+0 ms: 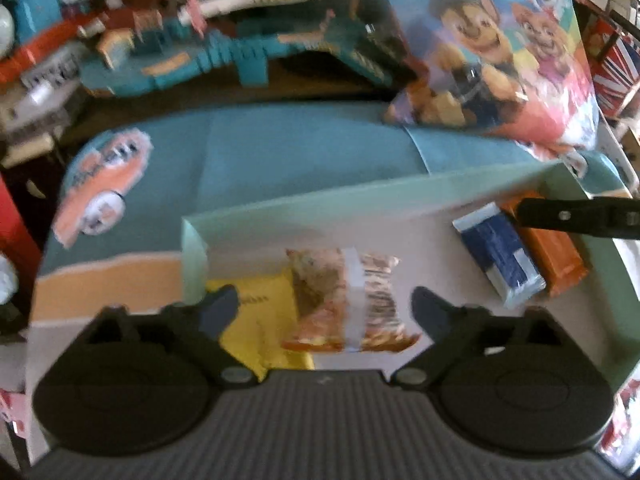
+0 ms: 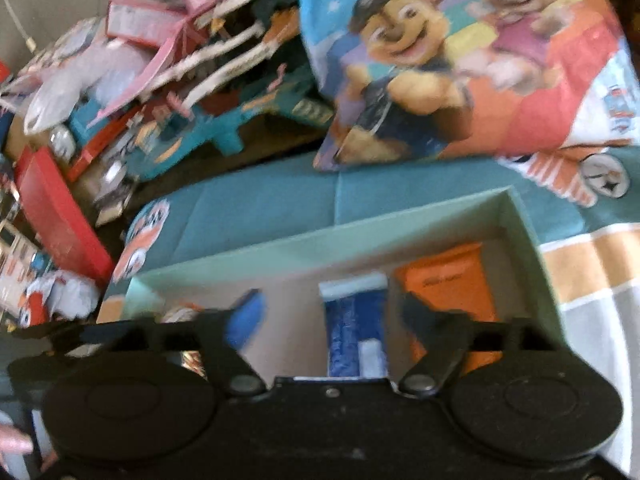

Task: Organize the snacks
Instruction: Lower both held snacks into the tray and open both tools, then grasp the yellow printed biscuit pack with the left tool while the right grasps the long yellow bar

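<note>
A pale green box (image 1: pixel 320 210) lies on a bed with snack packets on its floor. My left gripper (image 1: pixel 326 308) is open above an orange-and-white packet (image 1: pixel 344 300) that overlaps a yellow packet (image 1: pixel 260 320); neither pad touches them. At the box's right end a blue packet (image 1: pixel 500 256) and an orange packet (image 1: pixel 560 256) lie side by side, with one finger of the right gripper (image 1: pixel 576 220) over them. In the right wrist view my right gripper (image 2: pixel 332 316) is open with the blue packet (image 2: pixel 354 332) lying loose between its fingers, beside the orange packet (image 2: pixel 448 280), inside the box (image 2: pixel 320 248).
The box rests on a teal cartoon bedspread (image 1: pixel 280 152). A cartoon-dog pillow (image 2: pixel 460 60) lies just behind its far right corner. Beyond the bed's far edge is a heap of toys and boxes (image 2: pixel 160 80), with a red box (image 2: pixel 56 208) at the left.
</note>
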Demonstrator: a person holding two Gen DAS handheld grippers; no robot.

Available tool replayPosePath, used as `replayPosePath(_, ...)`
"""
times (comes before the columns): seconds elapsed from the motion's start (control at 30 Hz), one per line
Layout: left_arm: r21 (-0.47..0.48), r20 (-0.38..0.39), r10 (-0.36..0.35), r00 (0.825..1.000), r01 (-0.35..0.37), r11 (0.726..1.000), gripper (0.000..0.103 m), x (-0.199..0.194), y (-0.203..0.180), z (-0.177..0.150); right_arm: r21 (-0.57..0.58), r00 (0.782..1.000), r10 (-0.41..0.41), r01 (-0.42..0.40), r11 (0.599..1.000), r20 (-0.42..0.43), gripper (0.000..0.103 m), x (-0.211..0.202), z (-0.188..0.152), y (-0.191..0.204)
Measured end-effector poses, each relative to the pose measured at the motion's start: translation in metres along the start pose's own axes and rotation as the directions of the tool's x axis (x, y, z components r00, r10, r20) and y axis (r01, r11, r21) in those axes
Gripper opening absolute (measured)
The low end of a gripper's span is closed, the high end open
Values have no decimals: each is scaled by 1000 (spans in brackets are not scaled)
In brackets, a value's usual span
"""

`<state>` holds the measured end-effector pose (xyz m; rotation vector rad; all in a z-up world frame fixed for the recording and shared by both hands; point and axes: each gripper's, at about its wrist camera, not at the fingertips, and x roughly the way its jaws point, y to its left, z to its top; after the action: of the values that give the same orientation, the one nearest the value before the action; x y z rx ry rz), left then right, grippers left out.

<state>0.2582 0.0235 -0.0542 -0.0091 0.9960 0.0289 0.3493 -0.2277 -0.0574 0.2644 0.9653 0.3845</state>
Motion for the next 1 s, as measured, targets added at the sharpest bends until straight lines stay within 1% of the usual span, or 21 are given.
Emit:
replayPosePath(0.07,-9,-3,-11,1000,11,1000,98,-5,-1,0,14,1000,7,-7,1000,12,88,-6,-2,-2)
replayPosePath(0.13,-15,-5,-15,1000,15,1000,99,-10,-3,-2,20,1000,0,0,1000,15,96,-12,-4,-4)
replayPosePath(0.27,-6,10,-28,1000,28,1000,103,-28,-7,-13,10,1000,-9,9,1000,28,97,-30,-14,0)
replayPosePath(0.37,2,3,-47,999,47,999,103,-42,-11,-26,-1,1000,-8,8,1000,26,102,-45,-23,5)
replayPosePath(0.6,8,-21,-84,996,84,996,103,-75,-13,-70,-27,999,-10,11,1000,34,103,-90,-53,12)
replayPosePath(0.83,29,-55,-96,994,97,995,103,-98,-9,-121,-47,999,-36,37,998,18,103,-126,-99,11)
replayPosePath(0.87,29,-61,-96,993,98,995,103,-100,-7,-129,-58,999,-41,42,997,20,103,-130,-107,11)
replayPosePath(0.9,28,-69,-97,993,99,995,103,-102,-5,-136,-74,999,-48,49,996,20,100,-135,-116,12)
replayPosePath(0.93,27,-76,-96,992,99,995,103,-102,-2,-143,-93,998,-58,60,994,20,94,-138,-124,14)
replayPosePath(0.97,26,-85,-93,992,96,995,103,-102,-1,-149,-111,998,-66,68,992,15,91,-141,-132,15)
replayPosePath(1.0,27,-95,-87,992,90,996,103,-101,1,-155,-125,997,-74,75,989,7,85,-143,-139,16)
